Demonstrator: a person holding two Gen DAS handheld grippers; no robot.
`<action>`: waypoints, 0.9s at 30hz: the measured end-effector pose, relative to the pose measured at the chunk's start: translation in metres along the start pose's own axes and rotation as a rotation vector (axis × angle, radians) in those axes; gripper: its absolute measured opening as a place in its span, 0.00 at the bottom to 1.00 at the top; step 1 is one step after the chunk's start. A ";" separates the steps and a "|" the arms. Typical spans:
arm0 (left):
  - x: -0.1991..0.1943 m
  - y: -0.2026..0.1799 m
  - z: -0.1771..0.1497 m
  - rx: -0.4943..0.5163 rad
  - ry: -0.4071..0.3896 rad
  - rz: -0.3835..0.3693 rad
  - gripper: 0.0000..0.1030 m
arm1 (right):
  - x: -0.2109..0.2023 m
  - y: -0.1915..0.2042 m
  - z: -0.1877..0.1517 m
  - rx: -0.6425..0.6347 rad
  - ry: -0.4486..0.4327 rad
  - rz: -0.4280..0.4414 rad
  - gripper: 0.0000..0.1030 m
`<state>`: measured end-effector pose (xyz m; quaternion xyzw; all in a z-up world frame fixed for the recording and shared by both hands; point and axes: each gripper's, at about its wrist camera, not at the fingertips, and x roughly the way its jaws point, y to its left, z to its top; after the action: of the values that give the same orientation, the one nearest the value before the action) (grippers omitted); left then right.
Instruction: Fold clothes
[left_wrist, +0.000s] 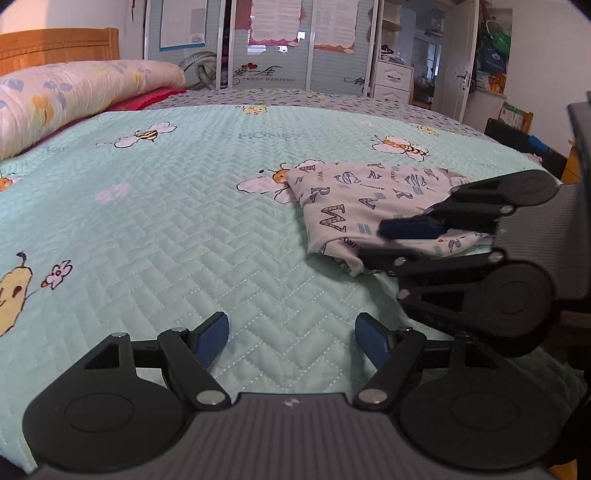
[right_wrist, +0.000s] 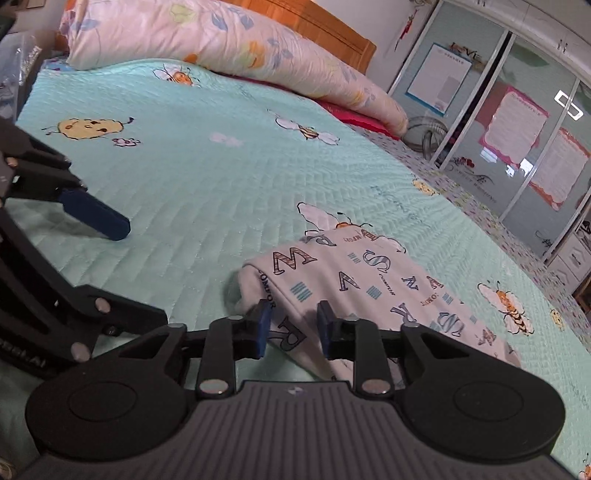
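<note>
A folded white garment (left_wrist: 354, 192) (right_wrist: 369, 280) printed with large letters lies on the mint quilted bedspread (left_wrist: 184, 221) (right_wrist: 184, 177). My right gripper (right_wrist: 293, 328) is rolled on its side at the garment's near corner. In the left wrist view the right gripper (left_wrist: 376, 242) has one finger above the cloth's edge and one below it. Its blue pads pinch the fold, so it is shut on the garment. My left gripper (left_wrist: 291, 332) hovers open over bare quilt to the garment's left, holding nothing. One of its blue fingers (right_wrist: 96, 218) shows in the right wrist view.
A rolled floral duvet (left_wrist: 74, 92) (right_wrist: 221, 40) lies along the wooden headboard (left_wrist: 55, 48), with a red cloth (left_wrist: 147, 99) under it. Sliding wardrobe doors (left_wrist: 277, 44) stand past the bed's far side. Dark furniture (left_wrist: 517, 140) sits past the bed's right edge.
</note>
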<state>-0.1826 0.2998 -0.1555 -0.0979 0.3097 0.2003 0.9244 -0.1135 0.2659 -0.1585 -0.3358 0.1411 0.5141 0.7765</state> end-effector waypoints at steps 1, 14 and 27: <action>0.001 0.000 0.000 0.003 0.000 0.003 0.76 | 0.003 0.000 -0.001 -0.001 0.010 0.004 0.12; -0.001 -0.002 0.001 0.017 -0.024 -0.031 0.76 | -0.048 -0.046 -0.046 0.379 -0.018 0.103 0.18; -0.001 -0.014 0.000 0.055 -0.029 -0.057 0.76 | -0.049 -0.130 -0.090 0.732 -0.024 -0.076 0.29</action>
<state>-0.1777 0.2870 -0.1544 -0.0782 0.2985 0.1665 0.9365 -0.0076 0.1394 -0.1482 -0.0349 0.2937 0.4043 0.8655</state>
